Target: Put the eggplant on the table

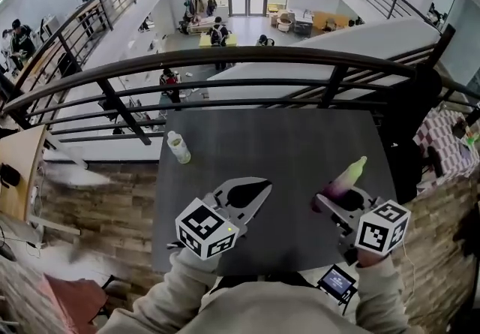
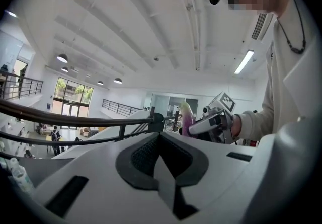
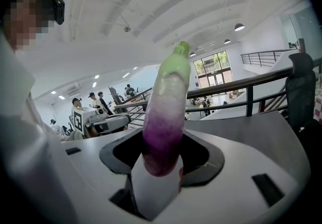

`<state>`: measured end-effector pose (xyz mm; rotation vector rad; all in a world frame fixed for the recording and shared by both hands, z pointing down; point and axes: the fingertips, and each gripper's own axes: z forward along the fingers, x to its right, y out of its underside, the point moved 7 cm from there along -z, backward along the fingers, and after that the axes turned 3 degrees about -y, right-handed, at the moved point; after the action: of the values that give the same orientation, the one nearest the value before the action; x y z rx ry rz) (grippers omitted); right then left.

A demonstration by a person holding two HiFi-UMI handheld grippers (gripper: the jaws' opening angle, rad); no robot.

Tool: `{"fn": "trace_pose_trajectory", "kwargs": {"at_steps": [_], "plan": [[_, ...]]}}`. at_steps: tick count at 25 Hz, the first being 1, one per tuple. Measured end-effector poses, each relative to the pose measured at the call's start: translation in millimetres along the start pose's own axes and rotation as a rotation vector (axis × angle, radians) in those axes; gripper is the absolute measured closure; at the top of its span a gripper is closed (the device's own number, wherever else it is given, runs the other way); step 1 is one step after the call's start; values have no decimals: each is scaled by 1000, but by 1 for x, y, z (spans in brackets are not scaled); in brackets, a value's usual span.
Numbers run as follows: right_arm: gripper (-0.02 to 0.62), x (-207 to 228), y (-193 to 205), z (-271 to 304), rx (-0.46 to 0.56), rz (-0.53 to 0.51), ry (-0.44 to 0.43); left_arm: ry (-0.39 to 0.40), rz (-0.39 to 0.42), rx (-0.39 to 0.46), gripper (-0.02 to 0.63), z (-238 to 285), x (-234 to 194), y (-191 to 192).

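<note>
1. The right gripper (image 3: 160,170) is clamped on the purple end of the purple-to-pale-green plastic eggplant (image 3: 166,112).
2. The eggplant's long axis runs forward out of the jaws, with the green tip leading, away from the person.
3. The dark grey table (image 1: 285,145) lies below the jaws; judged next move: lower and release.
4. The left gripper (image 2: 160,140), beside the right one, has its jaws together on nothing.

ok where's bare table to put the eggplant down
The table is bare across its middle and back, from the bottle at the left edge to the right edge. Crowded near edge: left gripper and right gripper, shut on the eggplant.
</note>
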<state>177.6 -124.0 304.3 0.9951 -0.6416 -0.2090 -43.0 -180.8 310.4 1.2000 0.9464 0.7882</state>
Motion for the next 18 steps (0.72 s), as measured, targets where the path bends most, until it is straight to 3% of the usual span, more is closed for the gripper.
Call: {"fn": "trace_pose_trajectory", "kwargs": {"at_steps": [14,18], "plan": [[365,25,-33,23,-32,-1,-87,-100,-46,-4,601,5,-22,-3],[365,28,-46,22,-5,-14,-96,-83,-3,9,601,17,-21,-16]]}}
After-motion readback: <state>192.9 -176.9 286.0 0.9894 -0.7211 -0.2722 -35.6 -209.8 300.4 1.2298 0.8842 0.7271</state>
